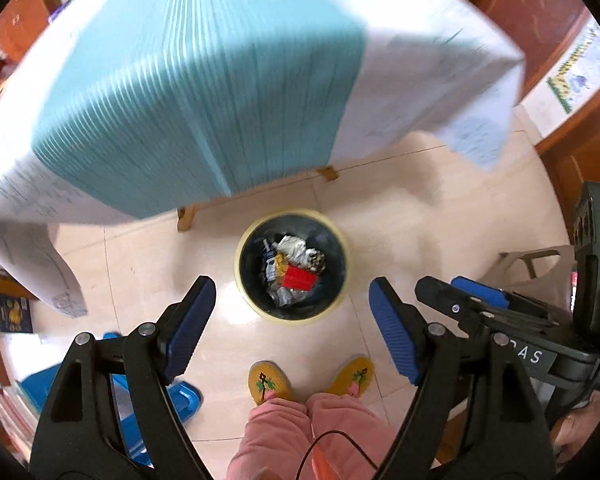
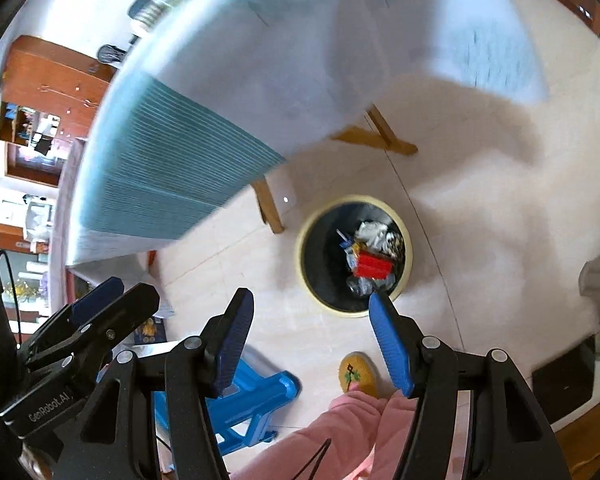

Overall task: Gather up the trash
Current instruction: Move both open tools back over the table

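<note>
A round waste bin (image 1: 239, 268) (image 2: 300, 258) with a pale yellow rim and dark inside stands on the tiled floor below both grippers. In it lie a red packet (image 1: 298, 278) (image 2: 374, 264), crumpled white paper (image 1: 296, 246) (image 2: 370, 232) and other wrappers. My left gripper (image 1: 292, 282) hangs high over the bin, pointing steeply down, open with nothing between its blue pads. My right gripper (image 2: 311, 294) is beside it, also open and empty, with the bin just past its right fingertip. Each gripper shows at the edge of the other's view.
A table under a teal and white cloth (image 1: 220, 80) (image 2: 220, 80) stands just beyond the bin on wooden legs (image 1: 188, 216) (image 2: 270, 208). A blue plastic stool (image 1: 180, 396) (image 2: 252, 396) is at the lower left. The person's yellow slippers (image 1: 268, 380) and pink trousers (image 1: 280, 432) are below.
</note>
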### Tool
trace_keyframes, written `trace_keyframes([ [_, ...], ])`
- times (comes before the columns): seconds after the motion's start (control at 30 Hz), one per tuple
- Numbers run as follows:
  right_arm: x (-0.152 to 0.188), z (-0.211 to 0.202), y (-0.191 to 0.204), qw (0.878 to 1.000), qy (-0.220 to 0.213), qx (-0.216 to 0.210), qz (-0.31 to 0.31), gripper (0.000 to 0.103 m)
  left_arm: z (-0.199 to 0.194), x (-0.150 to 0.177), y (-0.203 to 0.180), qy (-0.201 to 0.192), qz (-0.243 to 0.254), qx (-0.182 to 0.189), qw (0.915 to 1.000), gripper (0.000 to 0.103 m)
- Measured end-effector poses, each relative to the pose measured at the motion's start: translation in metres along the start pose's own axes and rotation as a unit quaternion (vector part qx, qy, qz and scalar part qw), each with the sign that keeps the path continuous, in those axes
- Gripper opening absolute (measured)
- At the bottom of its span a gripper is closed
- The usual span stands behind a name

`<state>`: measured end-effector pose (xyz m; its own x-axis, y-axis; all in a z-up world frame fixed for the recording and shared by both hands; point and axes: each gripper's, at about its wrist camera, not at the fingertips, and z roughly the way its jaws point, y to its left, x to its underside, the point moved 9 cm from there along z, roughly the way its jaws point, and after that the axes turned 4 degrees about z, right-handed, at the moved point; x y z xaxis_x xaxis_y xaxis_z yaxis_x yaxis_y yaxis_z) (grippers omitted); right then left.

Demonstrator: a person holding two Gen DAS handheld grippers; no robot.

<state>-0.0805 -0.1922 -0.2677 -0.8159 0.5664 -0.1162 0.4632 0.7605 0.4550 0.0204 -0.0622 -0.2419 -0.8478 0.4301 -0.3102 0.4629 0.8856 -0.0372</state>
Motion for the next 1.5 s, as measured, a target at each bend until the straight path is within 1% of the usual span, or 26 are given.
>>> trace_keyframes([
  [0.1, -0.006, -0.040, 0.017, 1.000, -0.016, -0.001, -0.013, 0.061, -0.048, -0.016, -0.008, -0.011, 0.009, 0.008, 0.9999, 0.077],
  [0.23, -0.016, -0.090, 0.040, 0.999, -0.032, 0.016, -0.041, 0.062, -0.103, -0.037, -0.010, -0.035, 0.007, 0.009, 0.9993, 0.077],
  [0.3, -0.020, -0.111, 0.051, 0.998, -0.044, 0.012, -0.052, 0.062, -0.127, -0.048, -0.012, -0.051, 0.003, 0.009, 0.9986, 0.077],
  [0.37, -0.026, -0.135, 0.062, 0.996, -0.059, 0.002, -0.063, 0.062, -0.157, -0.061, -0.012, -0.077, -0.002, 0.006, 0.9970, 0.077],
  [0.5, -0.036, -0.177, 0.080, 0.993, -0.084, -0.012, -0.086, 0.062, -0.202, -0.083, -0.010, -0.116, -0.005, -0.012, 0.9932, 0.077],
  [0.53, -0.040, -0.186, 0.085, 0.992, -0.090, -0.016, -0.093, 0.062, -0.214, -0.089, -0.008, -0.128, -0.006, -0.021, 0.9915, 0.077],
  [0.6, -0.047, -0.198, 0.095, 0.989, -0.099, -0.021, -0.108, 0.062, -0.237, -0.102, -0.007, -0.151, -0.008, -0.040, 0.9877, 0.077],
  [0.67, -0.055, -0.210, 0.105, 0.986, -0.106, -0.025, -0.123, 0.062, -0.251, -0.114, -0.005, -0.169, -0.015, -0.053, 0.9840, 0.077],
  [0.77, -0.069, -0.217, 0.121, 0.982, -0.117, -0.034, -0.141, 0.062, -0.268, -0.123, -0.002, -0.177, -0.025, -0.058, 0.9822, 0.076],
  [0.9, -0.087, -0.222, 0.145, 0.977, -0.128, -0.043, -0.165, 0.062, -0.281, -0.132, 0.010, -0.181, -0.043, -0.062, 0.9806, 0.076],
  [1.0, -0.101, -0.219, 0.161, 0.974, -0.133, -0.045, -0.176, 0.062, -0.283, -0.137, 0.021, -0.182, -0.052, -0.072, 0.9792, 0.076],
  [1.07, -0.114, -0.214, 0.171, 0.974, -0.134, -0.046, -0.179, 0.062, -0.280, -0.142, 0.028, -0.178, -0.054, -0.073, 0.9798, 0.076],
  [1.23, -0.152, -0.188, 0.190, 0.974, -0.135, -0.032, -0.180, 0.062, -0.259, -0.168, 0.050, -0.165, -0.052, -0.056, 0.9833, 0.076],
  [1.27, -0.160, -0.183, 0.194, 0.975, -0.135, -0.028, -0.177, 0.062, -0.253, -0.176, 0.057, -0.163, -0.051, -0.051, 0.9839, 0.076],
  [1.37, -0.192, -0.158, 0.201, 0.980, -0.130, -0.015, -0.153, 0.062, -0.234, -0.200, 0.077, -0.157, -0.047, -0.053, 0.9850, 0.076],
  [1.43, -0.217, -0.138, 0.205, 0.983, -0.131, 0.000, -0.131, 0.062, -0.216, -0.223, 0.093, -0.149, -0.034, -0.038, 0.9876, 0.076],
  [1.5, -0.242, -0.115, 0.209, 0.987, -0.127, 0.011, -0.100, 0.062, -0.201, -0.246, 0.108, -0.142, -0.017, -0.033, 0.9891, 0.076],
])
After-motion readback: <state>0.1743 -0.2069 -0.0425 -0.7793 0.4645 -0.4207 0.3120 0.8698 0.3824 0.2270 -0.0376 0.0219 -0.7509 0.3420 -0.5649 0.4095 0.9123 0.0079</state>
